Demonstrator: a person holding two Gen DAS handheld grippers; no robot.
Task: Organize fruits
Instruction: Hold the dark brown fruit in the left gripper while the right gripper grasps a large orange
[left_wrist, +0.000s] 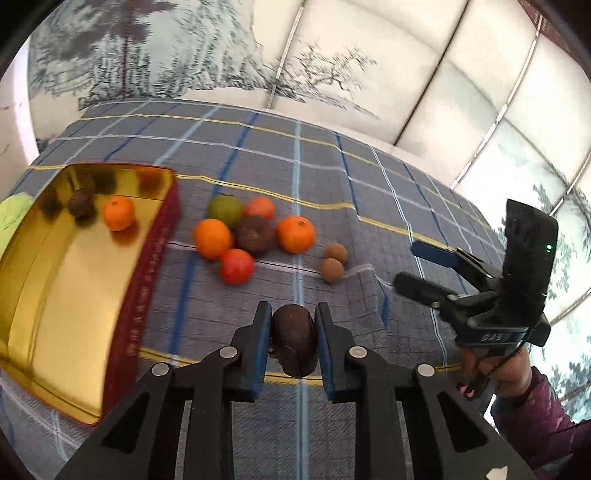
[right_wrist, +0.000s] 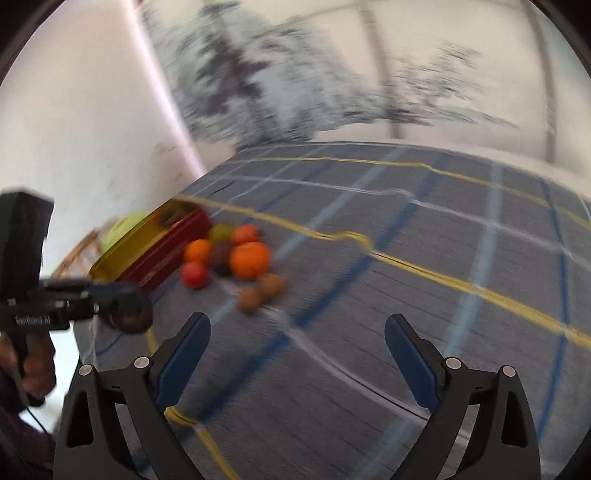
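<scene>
My left gripper (left_wrist: 293, 325) is shut on a dark brown fruit (left_wrist: 294, 343), held above the checked cloth. It also shows at the left of the right wrist view (right_wrist: 131, 317). A gold tin with red walls (left_wrist: 147, 254) lies to the left and holds an orange (left_wrist: 118, 213) and a dark fruit (left_wrist: 80, 204). A pile of fruit sits beside it: oranges (left_wrist: 295, 233), a red fruit (left_wrist: 236, 266), a green fruit (left_wrist: 224, 208), a dark fruit (left_wrist: 255, 233) and two small brown fruits (left_wrist: 331, 269). My right gripper (right_wrist: 297, 347) is open and empty; it also shows at the right of the left wrist view (left_wrist: 417, 267).
The blue-grey checked cloth (left_wrist: 332, 177) covers the surface and is wrinkled at the right. A wall with a tree mural (left_wrist: 184, 55) stands behind. A lime-green object (left_wrist: 13, 214) sits behind the tin. The right wrist view is motion-blurred.
</scene>
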